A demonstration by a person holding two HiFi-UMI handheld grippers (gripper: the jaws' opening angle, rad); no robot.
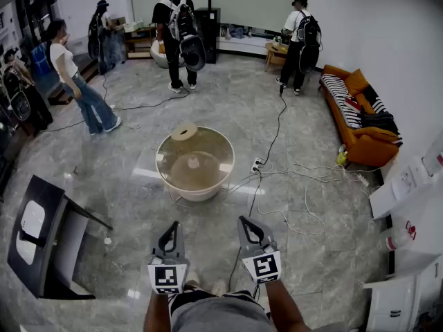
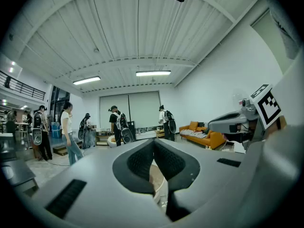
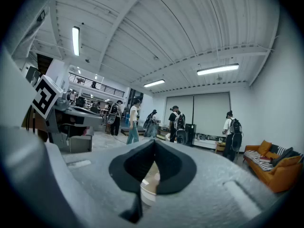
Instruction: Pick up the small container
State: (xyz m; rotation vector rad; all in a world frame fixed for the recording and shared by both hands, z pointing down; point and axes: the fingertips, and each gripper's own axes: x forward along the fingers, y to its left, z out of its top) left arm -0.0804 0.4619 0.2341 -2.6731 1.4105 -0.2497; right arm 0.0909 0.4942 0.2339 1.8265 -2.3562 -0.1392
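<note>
Small container (image 1: 184,131): one, on round tabletop's (image 1: 168,180) far edge; left hand-held gripper (image 1: 171,225) and right hand-held gripper (image 1: 244,220) short of it, both closed, empty.

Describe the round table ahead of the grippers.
The round table is a white bowl-shaped tub under a clear, brownish top that shows its inside. It stands upright on the glossy floor, mid-room. A beige disc lies on its far rim, and something small and pale shows through the top. Cables run by its right side. The left gripper and right gripper are short of it, not touching.
</note>
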